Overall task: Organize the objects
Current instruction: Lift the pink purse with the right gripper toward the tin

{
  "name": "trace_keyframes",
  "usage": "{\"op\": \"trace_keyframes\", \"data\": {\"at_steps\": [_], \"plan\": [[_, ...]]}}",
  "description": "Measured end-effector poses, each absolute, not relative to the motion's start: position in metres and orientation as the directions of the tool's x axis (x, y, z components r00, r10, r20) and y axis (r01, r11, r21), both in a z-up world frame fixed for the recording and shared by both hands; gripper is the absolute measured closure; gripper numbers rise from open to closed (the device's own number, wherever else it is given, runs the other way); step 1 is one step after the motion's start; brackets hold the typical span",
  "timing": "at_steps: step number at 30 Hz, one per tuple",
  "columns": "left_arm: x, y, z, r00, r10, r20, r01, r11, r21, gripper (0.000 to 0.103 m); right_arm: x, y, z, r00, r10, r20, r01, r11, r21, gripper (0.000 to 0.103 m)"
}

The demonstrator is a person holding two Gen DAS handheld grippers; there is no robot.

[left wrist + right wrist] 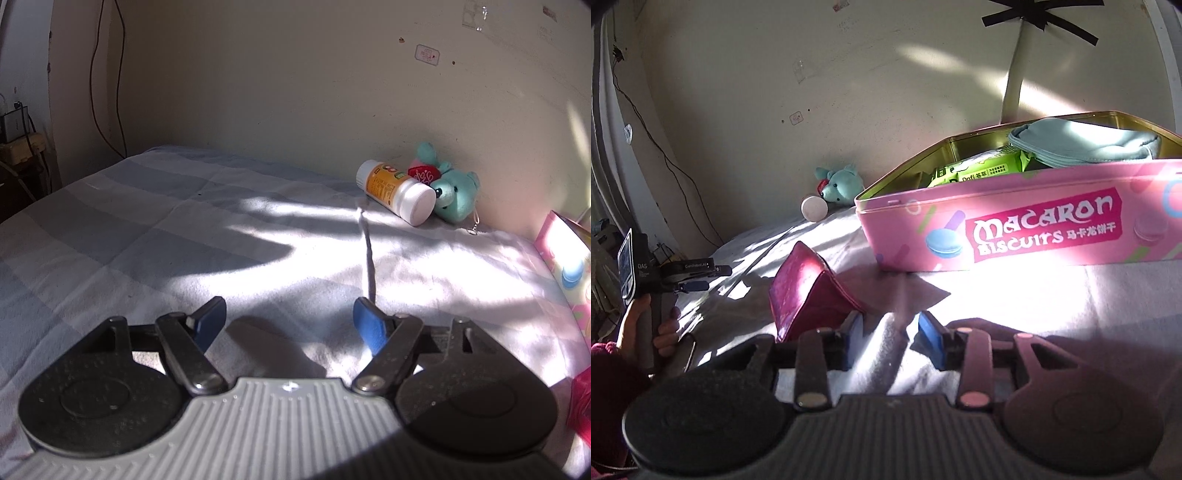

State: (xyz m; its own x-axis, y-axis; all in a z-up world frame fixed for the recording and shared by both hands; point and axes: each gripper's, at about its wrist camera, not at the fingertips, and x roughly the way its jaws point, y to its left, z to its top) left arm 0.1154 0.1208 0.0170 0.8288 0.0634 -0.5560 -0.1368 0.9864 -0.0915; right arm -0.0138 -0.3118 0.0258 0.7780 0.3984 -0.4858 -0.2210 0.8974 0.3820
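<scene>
A white bottle with an orange label (397,192) lies on its side on the bed by the wall, against a teal plush bear (454,195). My left gripper (290,310) is open over bare sheet, well short of both. In the right wrist view an open pink macaron biscuit tin (1034,229) holds a green packet (975,171) and a light blue pouch (1086,142). A dark red wallet (805,295) stands tented on the sheet, just outside the left finger of my right gripper (890,321). That gripper's jaws stand apart with nothing between them.
The bed has a pale checked sheet (147,221) and meets the wall at the back. Cables hang down the wall at the left (118,92). A hand holds the left gripper (698,280) at the left edge of the right wrist view. The bottle (814,208) and bear (842,184) lie left of the tin.
</scene>
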Motion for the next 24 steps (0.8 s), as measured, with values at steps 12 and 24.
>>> {"op": "trace_keyframes", "data": {"at_steps": [12, 24], "plan": [[0.116, 0.12, 0.0167, 0.83, 0.057, -0.554, -0.124, 0.989, -0.084, 0.025, -0.0193, -0.3136, 0.0278, 0.779, 0.437, -0.449, -0.262, 0.878, 0.401, 0.062], [0.1141, 0.1166, 0.0168, 0.84, 0.029, -0.542, -0.088, 0.993, -0.083, 0.025, -0.013, -0.3135, 0.0259, 0.759, 0.45, -0.47, -0.254, 0.87, 0.423, 0.06]]}}
